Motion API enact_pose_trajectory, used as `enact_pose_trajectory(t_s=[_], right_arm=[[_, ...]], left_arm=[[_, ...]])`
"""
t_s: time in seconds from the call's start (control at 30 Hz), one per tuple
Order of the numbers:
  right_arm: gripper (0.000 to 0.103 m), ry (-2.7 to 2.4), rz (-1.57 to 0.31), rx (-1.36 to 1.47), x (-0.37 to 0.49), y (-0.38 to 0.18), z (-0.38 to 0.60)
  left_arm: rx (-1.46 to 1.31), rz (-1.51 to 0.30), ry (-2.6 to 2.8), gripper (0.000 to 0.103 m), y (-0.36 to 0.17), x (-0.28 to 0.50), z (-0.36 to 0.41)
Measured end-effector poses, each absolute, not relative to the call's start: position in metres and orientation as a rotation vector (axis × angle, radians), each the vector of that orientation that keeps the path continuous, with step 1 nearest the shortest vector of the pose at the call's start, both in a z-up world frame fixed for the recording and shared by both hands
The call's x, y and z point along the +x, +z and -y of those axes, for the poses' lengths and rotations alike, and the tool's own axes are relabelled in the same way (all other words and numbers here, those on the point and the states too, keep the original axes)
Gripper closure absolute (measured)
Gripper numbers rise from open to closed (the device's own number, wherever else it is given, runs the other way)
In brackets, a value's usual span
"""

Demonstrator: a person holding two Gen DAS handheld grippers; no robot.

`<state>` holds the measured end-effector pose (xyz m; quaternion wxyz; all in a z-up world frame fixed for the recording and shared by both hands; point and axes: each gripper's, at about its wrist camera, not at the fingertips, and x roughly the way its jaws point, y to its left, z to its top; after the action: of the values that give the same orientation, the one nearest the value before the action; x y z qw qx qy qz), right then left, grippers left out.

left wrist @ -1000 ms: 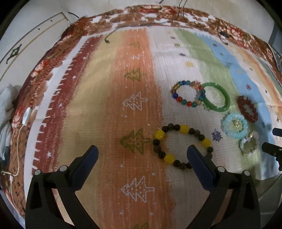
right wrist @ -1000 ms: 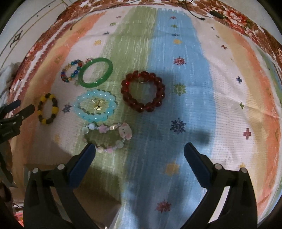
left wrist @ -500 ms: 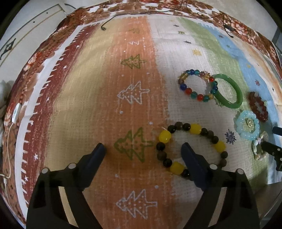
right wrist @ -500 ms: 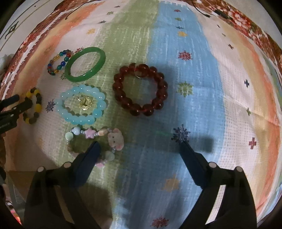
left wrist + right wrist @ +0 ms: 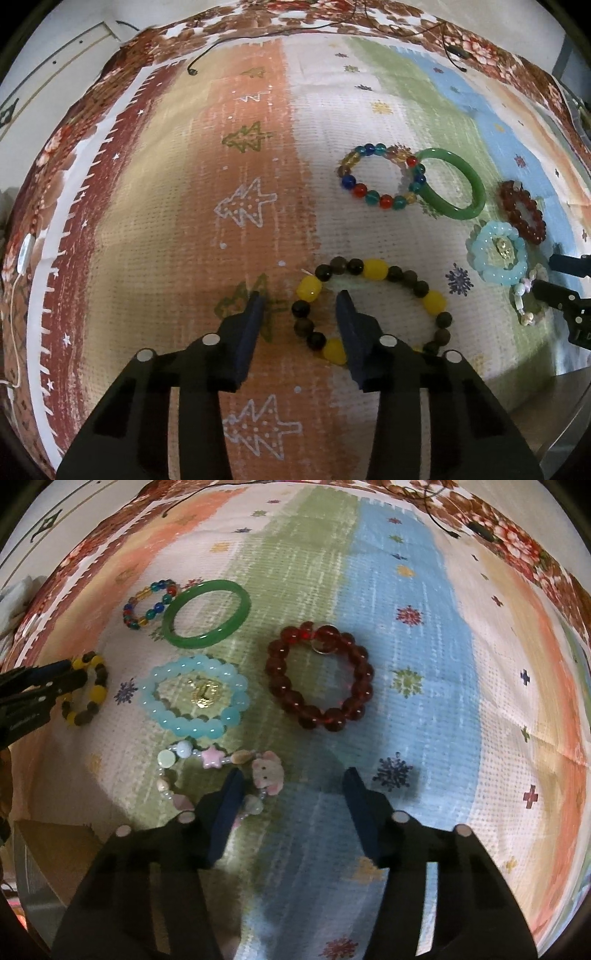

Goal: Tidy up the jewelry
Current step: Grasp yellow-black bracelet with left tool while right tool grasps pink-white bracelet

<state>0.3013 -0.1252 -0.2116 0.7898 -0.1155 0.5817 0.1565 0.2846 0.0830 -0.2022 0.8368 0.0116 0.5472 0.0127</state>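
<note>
Both hand-held grippers have narrowed sharply within the last second, and both are closing now. Your left hand-held gripper [image 5: 301,299] straddles the near-left arc of the yellow-and-dark bead bracelet [image 5: 369,310], one finger outside the loop and one inside; the pads have not yet pinched the beads. Your right hand-held gripper [image 5: 293,777] has dropped onto the pastel charm bracelet [image 5: 218,775], with the pink animal charm [image 5: 267,773] between the jaws, not yet clamped. You look set to lift two pieces at once (a grip on a few beads could slip). Everything lies on the striped cloth [image 5: 240,177] over the worktop. On the left gripper's side, seen from the right wrist, small print is too blurred to read.
</note>
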Motion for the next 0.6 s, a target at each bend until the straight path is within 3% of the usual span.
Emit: enact_pose_trajectory(t_s=[0.03, 0.1, 0.2, 0.6], right_arm=[[0.055, 0.337, -1.250, -0.251, 0.302, -0.212, 0.123], [0.068, 0.343, -1.246, -0.254, 0.302, -0.212, 0.124], [0.082, 0.340, -1.240, -0.247, 0.305, -0.214, 0.126], [0.082, 0.338, -1.168, -0.253, 0.289, -0.195, 0.131]], left_arm=[[0.028, -1.159, 0.021, 0.070, -0.202, 0.285, -0.082], [0.022, -1.162, 0.028, 0.089, -0.203, 0.283, -0.081], [0.046, -1.160, 0.034, 0.094, -0.203, 0.283, -0.079], [0.052, -1.140, 0.016, 0.094, -0.190, 0.272, -0.073]])
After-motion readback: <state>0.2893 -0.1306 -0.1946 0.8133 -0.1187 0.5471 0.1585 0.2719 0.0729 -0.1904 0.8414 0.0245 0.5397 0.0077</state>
